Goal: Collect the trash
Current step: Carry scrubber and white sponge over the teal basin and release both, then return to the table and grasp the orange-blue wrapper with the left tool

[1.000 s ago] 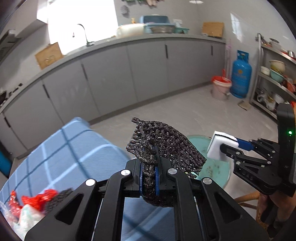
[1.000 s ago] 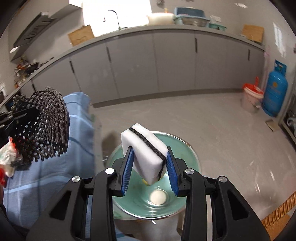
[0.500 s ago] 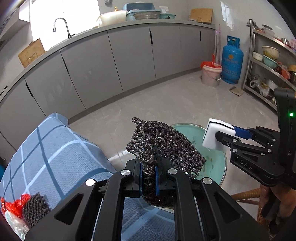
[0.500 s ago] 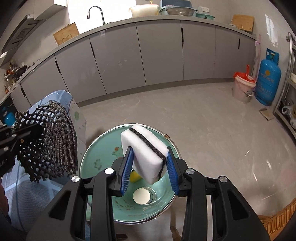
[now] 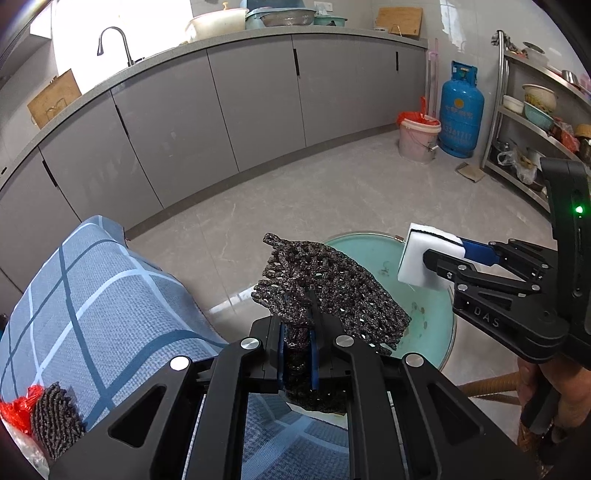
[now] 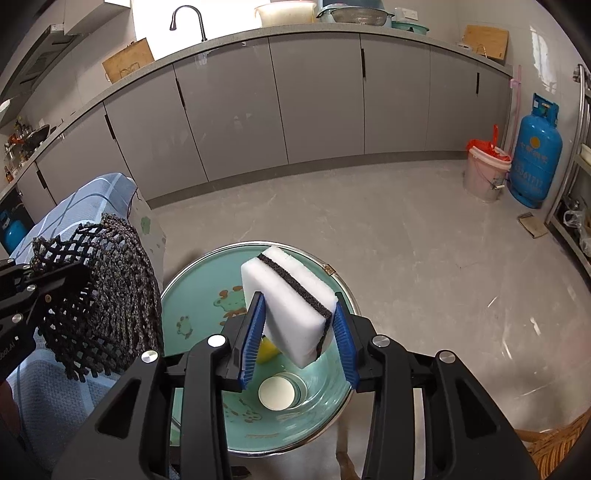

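Sponge (image 6: 291,308) above basin rim (image 6: 207,258)

A home kitchen is showing here. A long run of grey cabinets (image 6: 317,96) is curving along the wall under a grey countertop (image 6: 258,35), with a tall faucet (image 6: 188,16) rising at the bright window. Basins and bowls (image 5: 258,16) are sitting on the counter, and wooden cutting boards (image 6: 127,62) are leaning against the wall. A blue gas cylinder (image 6: 537,147) is standing on the pale tiled floor (image 6: 406,229) just beside a pink bucket (image 6: 485,171) lined with a red bag. At the right, a metal shelf rack (image 5: 532,118) is holding bowls and other kitchenware.
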